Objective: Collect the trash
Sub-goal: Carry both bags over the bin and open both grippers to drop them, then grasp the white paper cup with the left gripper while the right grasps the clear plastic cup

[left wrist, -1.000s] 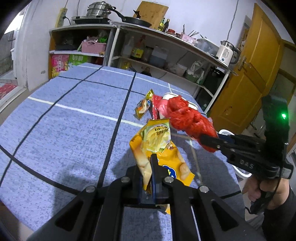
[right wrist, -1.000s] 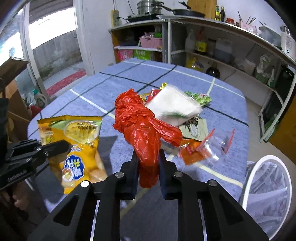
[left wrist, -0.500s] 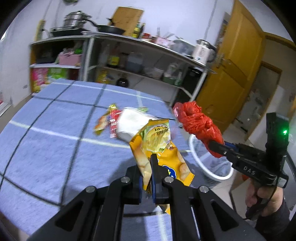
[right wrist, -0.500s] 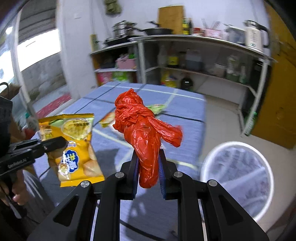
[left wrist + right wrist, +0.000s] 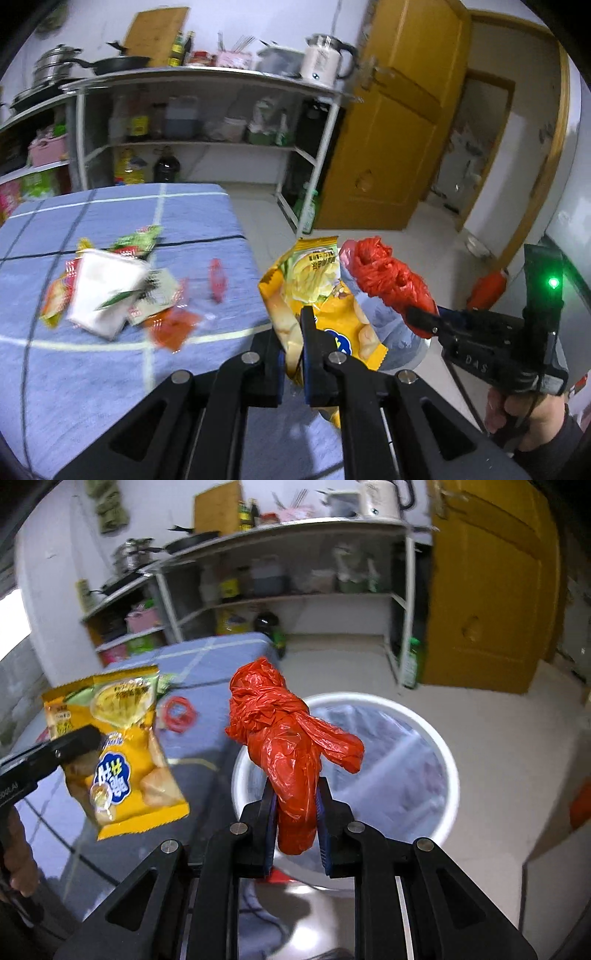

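My left gripper (image 5: 295,332) is shut on a yellow snack bag (image 5: 321,295) and holds it in the air past the table's right edge; the bag also shows in the right wrist view (image 5: 118,753). My right gripper (image 5: 295,797) is shut on a crumpled red plastic bag (image 5: 288,738) and holds it over the near rim of a white trash bin (image 5: 447,753) with a clear liner on the floor. The red bag also shows in the left wrist view (image 5: 391,280), right of the snack bag. More wrappers (image 5: 110,291) lie on the blue table (image 5: 92,387).
A metal shelf rack (image 5: 207,110) with bottles, pans and a kettle stands behind the table. A yellow door (image 5: 399,129) is at the right. A red band (image 5: 179,712) lies on the table near its edge. An orange object (image 5: 487,288) sits on the floor.
Both grippers have swung right, off the table toward the bin, each still holding its item. The bin now lies directly under the red bag.
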`<move>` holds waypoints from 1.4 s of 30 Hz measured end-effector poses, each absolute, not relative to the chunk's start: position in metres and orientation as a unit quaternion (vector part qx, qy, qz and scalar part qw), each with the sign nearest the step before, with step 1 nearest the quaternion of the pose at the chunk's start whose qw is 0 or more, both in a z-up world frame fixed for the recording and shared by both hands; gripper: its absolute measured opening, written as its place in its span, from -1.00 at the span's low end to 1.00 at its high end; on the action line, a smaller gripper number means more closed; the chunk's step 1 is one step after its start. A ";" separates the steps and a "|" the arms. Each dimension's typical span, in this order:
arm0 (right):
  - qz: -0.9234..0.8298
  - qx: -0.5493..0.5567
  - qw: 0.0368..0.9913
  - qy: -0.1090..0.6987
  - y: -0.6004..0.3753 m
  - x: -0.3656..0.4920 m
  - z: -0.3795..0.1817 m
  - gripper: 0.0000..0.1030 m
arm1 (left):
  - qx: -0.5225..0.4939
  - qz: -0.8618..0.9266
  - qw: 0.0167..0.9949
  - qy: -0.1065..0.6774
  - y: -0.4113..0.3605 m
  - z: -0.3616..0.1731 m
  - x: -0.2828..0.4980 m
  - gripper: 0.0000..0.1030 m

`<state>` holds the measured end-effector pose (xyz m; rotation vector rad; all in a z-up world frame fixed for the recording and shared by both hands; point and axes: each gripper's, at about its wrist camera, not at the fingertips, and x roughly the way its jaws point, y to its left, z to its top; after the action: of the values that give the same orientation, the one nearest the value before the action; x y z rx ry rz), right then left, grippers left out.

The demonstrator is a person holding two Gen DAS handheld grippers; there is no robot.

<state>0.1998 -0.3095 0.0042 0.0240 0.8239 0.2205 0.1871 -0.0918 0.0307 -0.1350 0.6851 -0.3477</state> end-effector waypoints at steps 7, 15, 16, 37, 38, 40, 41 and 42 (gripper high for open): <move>0.081 0.035 0.897 0.433 -0.335 0.218 -0.022 -0.57 | -0.045 -0.189 0.915 0.353 -0.134 0.014 0.219 -0.85; 0.057 0.037 0.886 0.459 -0.345 0.227 -0.040 -0.46 | -0.018 -0.198 0.905 0.377 -0.163 -0.006 0.239 -0.76; 0.055 0.040 0.886 0.459 -0.348 0.228 -0.041 -0.40 | -0.018 -0.199 0.902 0.381 -0.165 -0.008 0.241 -0.61; 0.124 0.034 0.922 0.364 -0.293 0.198 0.023 -0.19 | -0.050 -0.161 0.934 0.314 -0.080 0.034 0.197 -0.25; 0.133 0.034 0.922 0.362 -0.286 0.198 0.025 -0.19 | -0.052 -0.154 0.937 0.310 -0.073 0.037 0.194 -0.25; 0.151 0.026 0.921 0.358 -0.272 0.198 0.027 -0.19 | -0.054 -0.140 0.941 0.304 -0.056 0.040 0.189 -0.25; 0.158 0.019 0.921 0.356 -0.264 0.198 0.028 -0.19 | -0.054 -0.133 0.943 0.302 -0.048 0.041 0.187 -0.25; 0.166 0.011 0.920 0.354 -0.255 0.198 0.029 -0.19 | -0.055 -0.126 0.944 0.300 -0.039 0.041 0.185 -0.25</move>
<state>0.1981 -0.2547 0.0291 0.0235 0.7266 0.3416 0.1847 -0.0390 0.0414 -0.1123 0.6111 -0.2564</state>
